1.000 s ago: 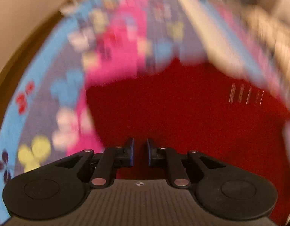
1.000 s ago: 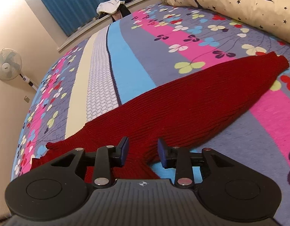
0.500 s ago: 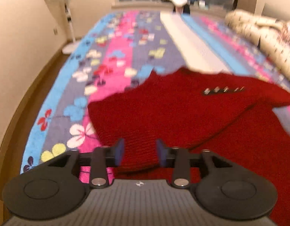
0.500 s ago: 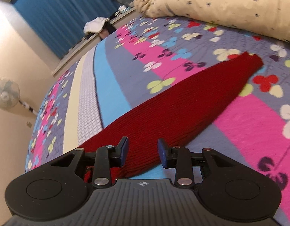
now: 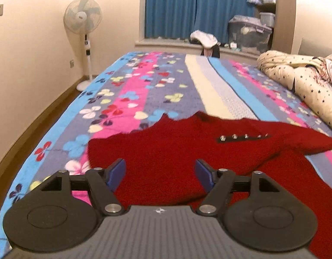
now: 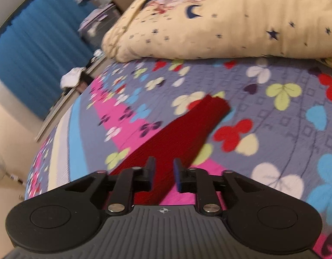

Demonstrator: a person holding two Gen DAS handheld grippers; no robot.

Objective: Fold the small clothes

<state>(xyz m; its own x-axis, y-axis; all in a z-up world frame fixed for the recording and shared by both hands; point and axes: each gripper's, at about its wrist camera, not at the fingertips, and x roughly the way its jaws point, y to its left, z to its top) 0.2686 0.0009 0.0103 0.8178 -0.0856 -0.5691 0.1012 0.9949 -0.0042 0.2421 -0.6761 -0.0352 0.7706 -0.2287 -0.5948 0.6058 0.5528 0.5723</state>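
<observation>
The red sweater lies spread on the bed, a row of small buttons on its folded part. The left tongs hang over it, wide apart and empty. The right tongs stand narrowly apart above the sleeve, which runs ahead toward the quilt.

A red knitted sweater lies spread on the flower-patterned bedspread near the bed's near edge, its row of small metal buttons toward the right side. A cream star-printed duvet is heaped along the bed's right edge, with the red knitted sleeve stretching toward it but stopping short. Beyond the bed's far left corner stands a white pedestal fan, and behind the far edge a white cloth bundle sits before the blue curtains.
</observation>
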